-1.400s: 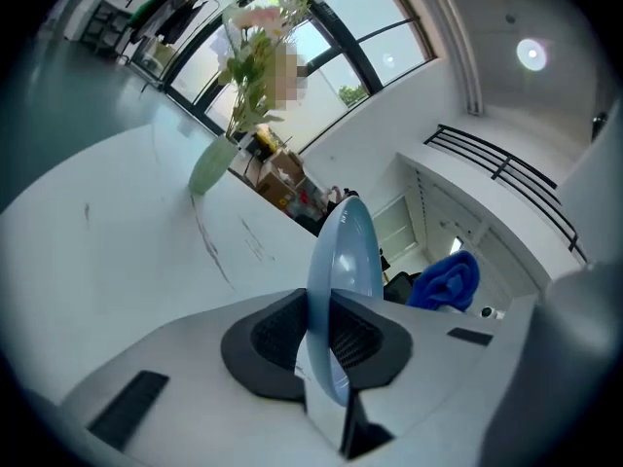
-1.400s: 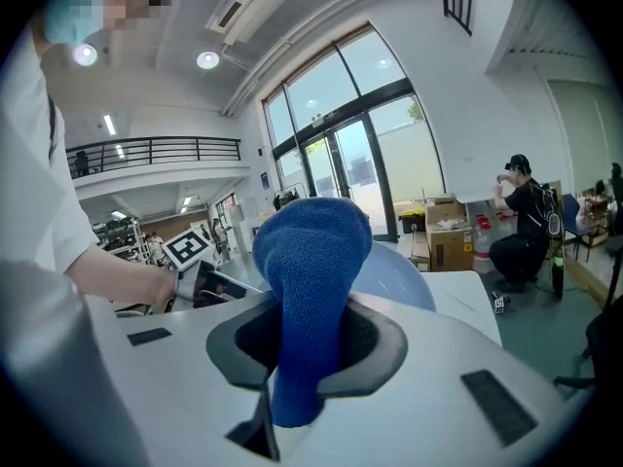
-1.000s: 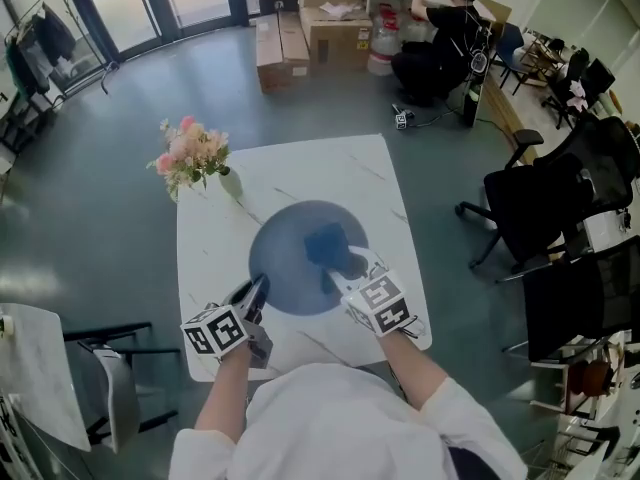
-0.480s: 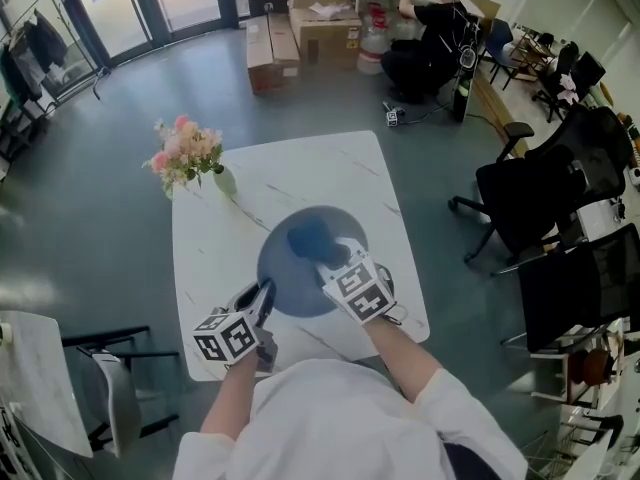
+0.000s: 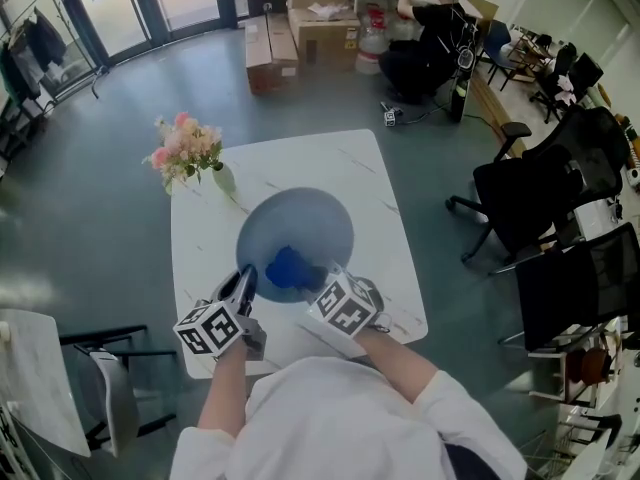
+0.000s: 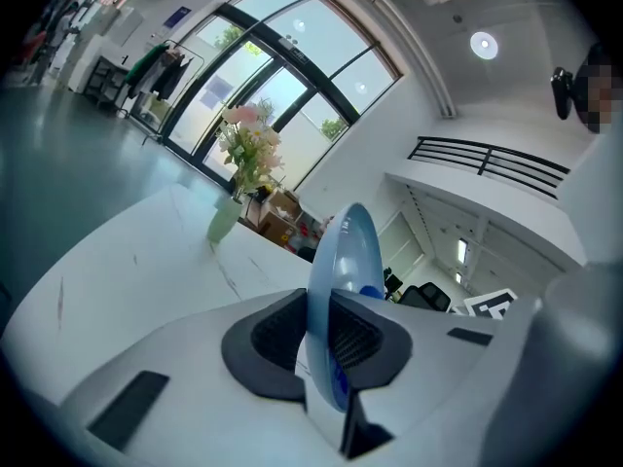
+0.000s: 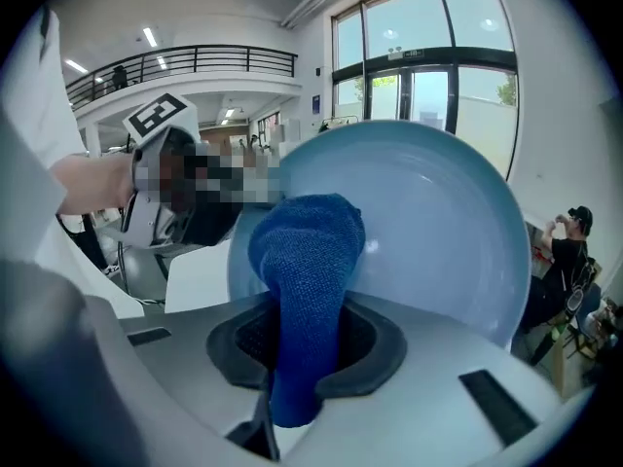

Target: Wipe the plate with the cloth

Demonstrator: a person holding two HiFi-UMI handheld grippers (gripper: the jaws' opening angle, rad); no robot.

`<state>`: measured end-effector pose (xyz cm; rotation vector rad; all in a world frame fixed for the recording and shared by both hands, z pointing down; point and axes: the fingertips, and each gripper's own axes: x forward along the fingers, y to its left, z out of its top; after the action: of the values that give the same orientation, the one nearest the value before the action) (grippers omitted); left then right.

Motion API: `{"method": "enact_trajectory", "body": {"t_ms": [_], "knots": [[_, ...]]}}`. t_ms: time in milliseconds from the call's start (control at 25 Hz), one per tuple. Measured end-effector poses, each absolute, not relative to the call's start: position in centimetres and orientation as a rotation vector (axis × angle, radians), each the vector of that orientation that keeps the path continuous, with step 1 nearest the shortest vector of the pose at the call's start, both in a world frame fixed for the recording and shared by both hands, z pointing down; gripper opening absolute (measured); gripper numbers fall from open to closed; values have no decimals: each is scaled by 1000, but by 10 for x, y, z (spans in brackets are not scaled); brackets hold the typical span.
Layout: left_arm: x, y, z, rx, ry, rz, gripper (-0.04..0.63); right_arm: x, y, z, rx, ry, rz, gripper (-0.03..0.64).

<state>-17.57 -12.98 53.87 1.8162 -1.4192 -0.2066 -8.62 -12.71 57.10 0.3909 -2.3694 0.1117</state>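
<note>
A pale blue plate (image 5: 300, 226) is held tilted above the white marble table (image 5: 360, 178). My left gripper (image 5: 245, 283) is shut on the plate's near left rim; in the left gripper view the plate (image 6: 343, 261) stands edge-on between the jaws. My right gripper (image 5: 312, 280) is shut on a dark blue cloth (image 5: 290, 266), which rests against the plate's near part. In the right gripper view the cloth (image 7: 304, 270) rises from the jaws and presses on the plate's (image 7: 438, 222) inner face.
A vase of pink flowers (image 5: 190, 153) stands at the table's far left corner. Black office chairs (image 5: 530, 193) stand to the right, a grey chair (image 5: 100, 368) to the near left. Cardboard boxes (image 5: 320, 18) and a crouching person (image 5: 430, 28) are beyond the table.
The right gripper has drawn the cloth from the plate's middle toward its near left part. The plate has tilted and shifted slightly left with the left gripper.
</note>
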Motion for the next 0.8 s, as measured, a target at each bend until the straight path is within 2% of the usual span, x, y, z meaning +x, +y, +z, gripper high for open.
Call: {"method": "enact_trajectory", "body": {"t_ms": [400, 640, 800], "knots": [[-153, -113, 552, 1886, -1347, -81, 63, -9, -200, 557, 732, -2228, 107, 84], [-134, -107, 559, 1902, -1305, -32, 63, -47, -204, 530, 662, -2224, -128, 84], [-132, -107, 561, 1890, -1309, -34, 63, -88, -169, 531, 523, -2286, -163, 84]]}}
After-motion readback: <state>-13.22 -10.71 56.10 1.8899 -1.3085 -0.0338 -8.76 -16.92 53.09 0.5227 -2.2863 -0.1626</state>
